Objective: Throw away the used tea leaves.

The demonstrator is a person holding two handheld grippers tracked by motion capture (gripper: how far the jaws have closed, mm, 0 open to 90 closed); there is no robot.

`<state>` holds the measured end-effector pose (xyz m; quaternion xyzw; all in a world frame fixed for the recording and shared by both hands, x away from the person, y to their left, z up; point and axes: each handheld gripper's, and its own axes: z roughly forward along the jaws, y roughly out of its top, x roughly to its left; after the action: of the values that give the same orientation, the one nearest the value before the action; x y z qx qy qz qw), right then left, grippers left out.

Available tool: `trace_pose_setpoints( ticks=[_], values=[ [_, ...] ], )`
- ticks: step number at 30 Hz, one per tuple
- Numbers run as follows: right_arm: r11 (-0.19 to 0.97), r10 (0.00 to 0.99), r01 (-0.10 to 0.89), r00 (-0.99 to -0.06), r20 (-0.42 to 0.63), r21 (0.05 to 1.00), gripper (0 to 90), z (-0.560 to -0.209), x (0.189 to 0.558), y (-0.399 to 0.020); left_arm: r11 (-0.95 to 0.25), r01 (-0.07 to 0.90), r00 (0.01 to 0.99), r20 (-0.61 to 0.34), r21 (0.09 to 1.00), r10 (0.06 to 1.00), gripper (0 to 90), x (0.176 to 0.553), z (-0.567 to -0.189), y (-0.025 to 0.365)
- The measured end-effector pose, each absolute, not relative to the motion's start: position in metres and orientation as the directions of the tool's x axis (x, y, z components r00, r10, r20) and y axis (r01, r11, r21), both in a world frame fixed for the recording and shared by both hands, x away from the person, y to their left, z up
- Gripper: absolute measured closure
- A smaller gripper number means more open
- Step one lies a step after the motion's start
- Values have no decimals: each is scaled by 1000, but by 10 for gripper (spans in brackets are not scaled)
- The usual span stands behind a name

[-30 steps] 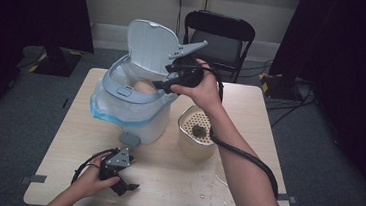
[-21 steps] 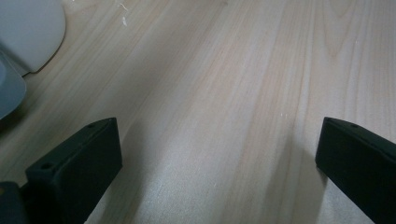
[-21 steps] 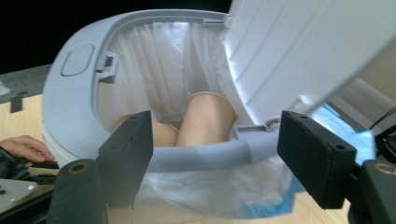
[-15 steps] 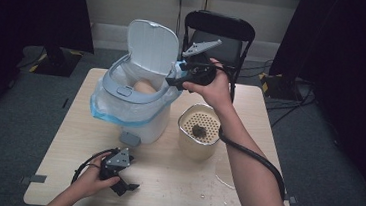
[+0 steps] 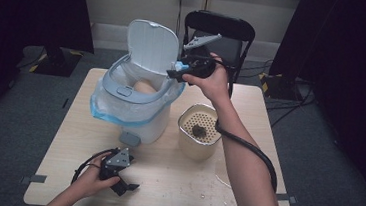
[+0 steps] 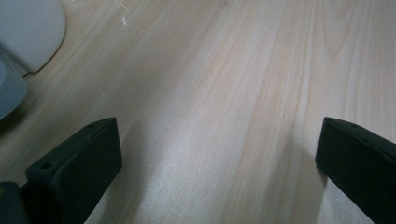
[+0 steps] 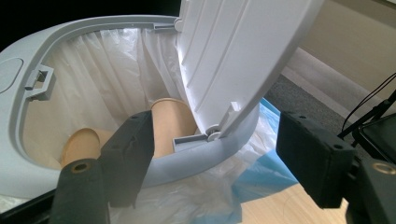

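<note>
A white pedal bin [image 5: 138, 104] with a blue-and-white liner stands at the table's left centre, its lid [image 5: 151, 47] raised. Two tan paper cups [image 7: 170, 122] lie inside it. My right gripper [image 5: 172, 73] hovers at the bin's right rear rim. In the right gripper view, my right gripper [image 7: 217, 140] is open and its jaws stand on either side of the lid [image 7: 243, 56] and hinge corner without touching them. My left gripper [image 5: 124, 187] rests on the table near the front edge. In its own view, my left gripper [image 6: 217, 135] is wide open over bare wood.
A beige canister [image 5: 198, 134] with a perforated insert and a dark lump in it stands right of the bin. The bin's grey pedal [image 5: 128, 138] sticks out toward my left gripper. A black chair [image 5: 219, 33] stands behind the table. Crumbs lie near the front right.
My right hand has drifted slightly toward the far side along the bin's right rim, with its jaws still apart. The left gripper has stayed where it was.
</note>
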<state>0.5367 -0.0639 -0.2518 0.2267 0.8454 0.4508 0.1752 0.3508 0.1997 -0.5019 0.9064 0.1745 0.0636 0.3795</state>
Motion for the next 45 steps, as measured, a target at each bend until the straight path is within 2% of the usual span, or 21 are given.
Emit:
trace_pose_setpoints(
  ticks=[28, 45],
  values=[
    [491, 507, 200, -857, -91, 848, 275, -239, 536, -50, -650, 268, 931, -17, 711, 365, 0, 351, -502, 200],
    [487, 448, 146, -888, -103, 861, 275, -225, 518, -45, -650, 269, 931, -18, 711, 366, 0, 351, -502, 200]
  ],
)
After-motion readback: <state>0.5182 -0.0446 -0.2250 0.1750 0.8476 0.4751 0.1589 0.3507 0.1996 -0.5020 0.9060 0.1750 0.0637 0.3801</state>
